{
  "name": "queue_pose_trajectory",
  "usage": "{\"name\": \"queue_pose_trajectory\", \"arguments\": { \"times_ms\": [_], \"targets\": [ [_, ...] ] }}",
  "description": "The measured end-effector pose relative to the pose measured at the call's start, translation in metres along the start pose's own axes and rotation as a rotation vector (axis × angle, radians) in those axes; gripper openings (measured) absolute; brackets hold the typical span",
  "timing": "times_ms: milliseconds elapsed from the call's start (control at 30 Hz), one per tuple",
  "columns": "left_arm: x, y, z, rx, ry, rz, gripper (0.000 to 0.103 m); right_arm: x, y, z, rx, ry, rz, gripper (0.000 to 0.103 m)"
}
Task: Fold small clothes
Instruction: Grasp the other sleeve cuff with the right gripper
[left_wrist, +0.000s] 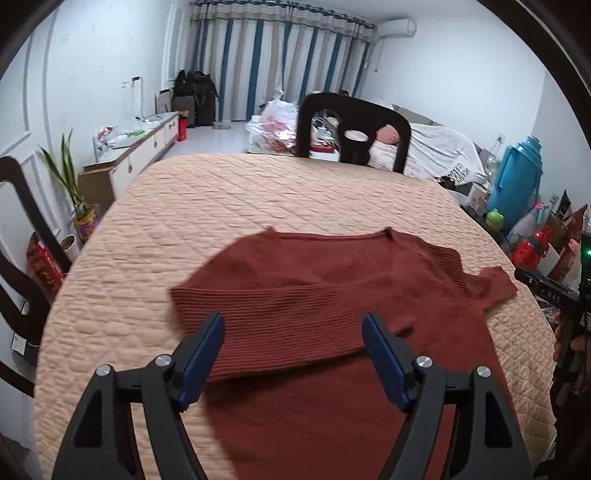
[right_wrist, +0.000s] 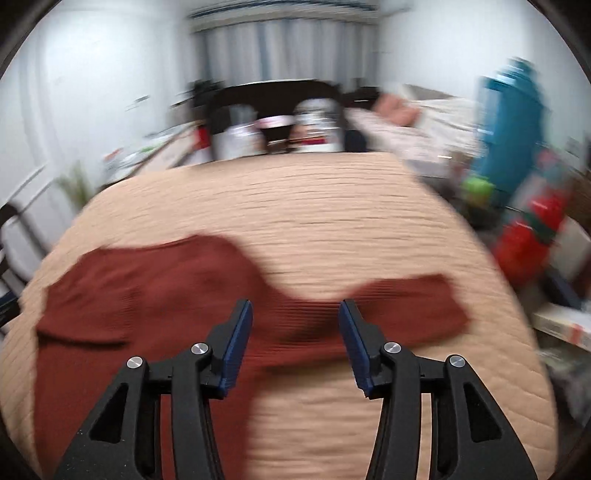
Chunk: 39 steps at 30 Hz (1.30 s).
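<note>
A rust-red ribbed sweater (left_wrist: 332, 288) lies flat on the beige quilted table cover (left_wrist: 258, 199). One sleeve is folded across its body, and the other sleeve (left_wrist: 495, 284) sticks out to the right. My left gripper (left_wrist: 293, 325) hovers over the folded sleeve, jaws wide apart, nothing between the blue pads (left_wrist: 201, 362). The right wrist view is motion-blurred. There the sweater (right_wrist: 147, 295) spreads to the left and its free sleeve (right_wrist: 417, 306) lies just ahead. My right gripper (right_wrist: 295, 308) is open above the sleeve's base and holds nothing.
A dark chair (left_wrist: 354, 125) stands at the table's far edge and another chair (left_wrist: 22, 258) at the left. A blue thermos (left_wrist: 517, 177) and red clutter (left_wrist: 532, 251) crowd the right side. A hand holds a black device (left_wrist: 554, 295) at the right edge.
</note>
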<state>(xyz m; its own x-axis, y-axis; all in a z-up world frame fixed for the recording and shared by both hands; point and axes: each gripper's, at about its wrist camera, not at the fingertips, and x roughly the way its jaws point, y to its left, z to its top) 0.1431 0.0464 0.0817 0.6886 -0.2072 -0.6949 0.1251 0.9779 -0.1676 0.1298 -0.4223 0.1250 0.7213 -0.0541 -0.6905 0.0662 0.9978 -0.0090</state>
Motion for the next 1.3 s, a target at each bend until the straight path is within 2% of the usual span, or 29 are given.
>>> {"name": "queue_pose_trajectory", "arguments": {
  "times_ms": [133, 333, 467, 567, 667, 967, 1000, 1133, 1300],
  "targets": [
    [0.011, -0.028, 0.001, 0.018, 0.016, -0.065, 0.079, 0.019, -0.06, -0.005, 0.096, 0.051, -0.131, 0.053],
    [0.029, -0.059, 0.001, 0.054, 0.053, -0.102, 0.079, 0.053, -0.103, -0.011, 0.231, 0.131, -0.152, 0.053],
    [0.038, -0.073, 0.004, 0.071, 0.069, -0.115, 0.079, 0.063, -0.109, -0.007, 0.232, 0.132, -0.168, 0.053],
    [0.043, -0.082, 0.006, 0.085, 0.071, -0.108, 0.079, 0.071, -0.11, -0.001, 0.23, 0.145, -0.127, 0.053],
    [0.049, -0.091, 0.008, 0.093, 0.09, -0.134, 0.079, 0.081, -0.108, 0.001, 0.21, 0.152, -0.157, 0.053],
    [0.063, -0.11, 0.009, 0.116, 0.118, -0.137, 0.079, 0.083, -0.103, 0.0, 0.193, 0.158, -0.157, 0.052],
    [0.064, -0.112, 0.009, 0.121, 0.121, -0.139, 0.079, 0.083, -0.103, 0.0, 0.193, 0.158, -0.151, 0.049],
    [0.065, -0.117, 0.008, 0.13, 0.129, -0.146, 0.079, 0.082, -0.1, 0.0, 0.189, 0.154, -0.148, 0.025],
    [0.065, -0.117, 0.007, 0.13, 0.133, -0.144, 0.079, 0.081, -0.098, 0.0, 0.202, 0.15, -0.113, 0.012]
  ]
}}
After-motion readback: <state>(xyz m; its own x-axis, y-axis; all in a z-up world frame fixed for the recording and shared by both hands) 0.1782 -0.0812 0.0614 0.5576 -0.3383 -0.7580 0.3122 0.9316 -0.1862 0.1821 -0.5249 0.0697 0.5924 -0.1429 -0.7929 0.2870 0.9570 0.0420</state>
